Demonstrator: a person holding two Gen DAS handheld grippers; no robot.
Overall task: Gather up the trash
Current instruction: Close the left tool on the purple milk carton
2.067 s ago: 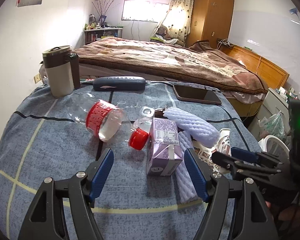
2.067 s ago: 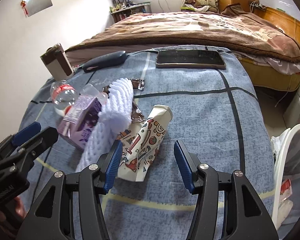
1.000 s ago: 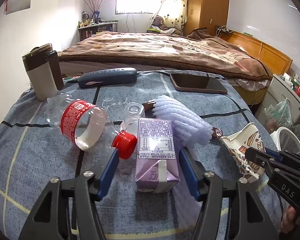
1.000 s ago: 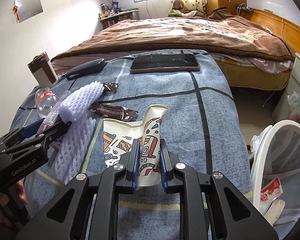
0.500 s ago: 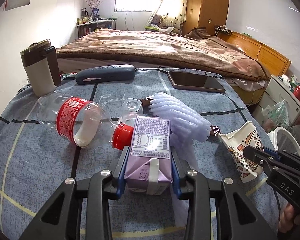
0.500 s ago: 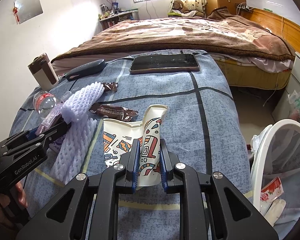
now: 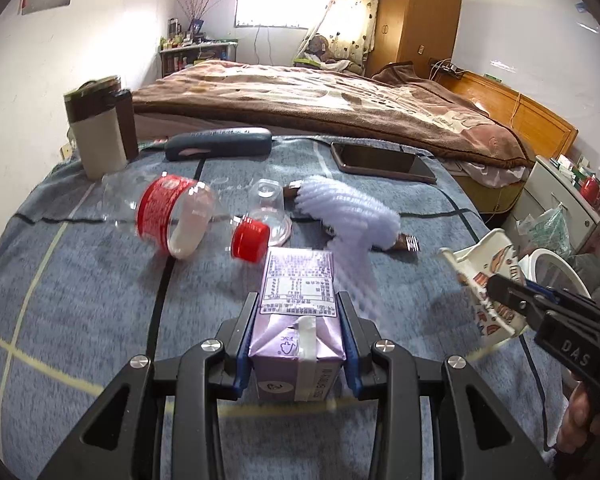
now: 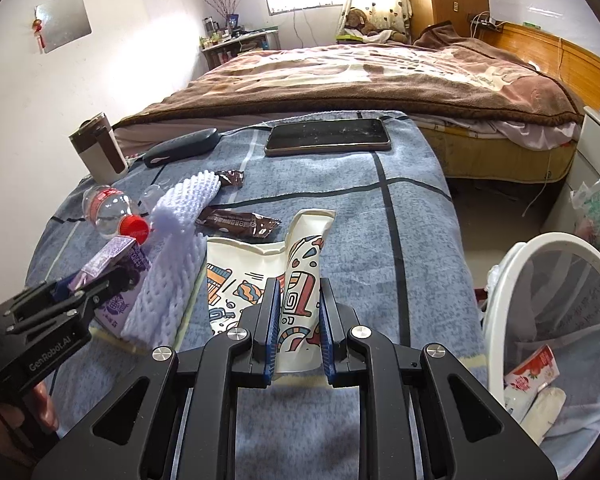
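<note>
left gripper now clamped on the purple carton, blue pads flat against both its sides; half a second ago it had just closed, a second ago the jaws were wide either side of it. carton looks lifted and pulled toward the near edge of the blue blanket; the view is motion-blurred, so cannot tell for sure that it is clear of the cloth. the red-capped bottle and the white foam net now sit farther from the carton than before.

right gripper is closed to a narrow gap on the patterned paper bag, same grip as a second ago. the bag hangs in the jaws at the blanket's right edge in the left view, just beside the white mesh bin, which already holds a red-and-white pack.

meaning: both hands loaded, pick step done for two items, next is likely carry to the bin and drop. left on the blanket as trash: bottle, foam net, clear cup, brown wrapper, second wrapper near the far side. phone, dark case and mug at the far edge probably stay.
</note>
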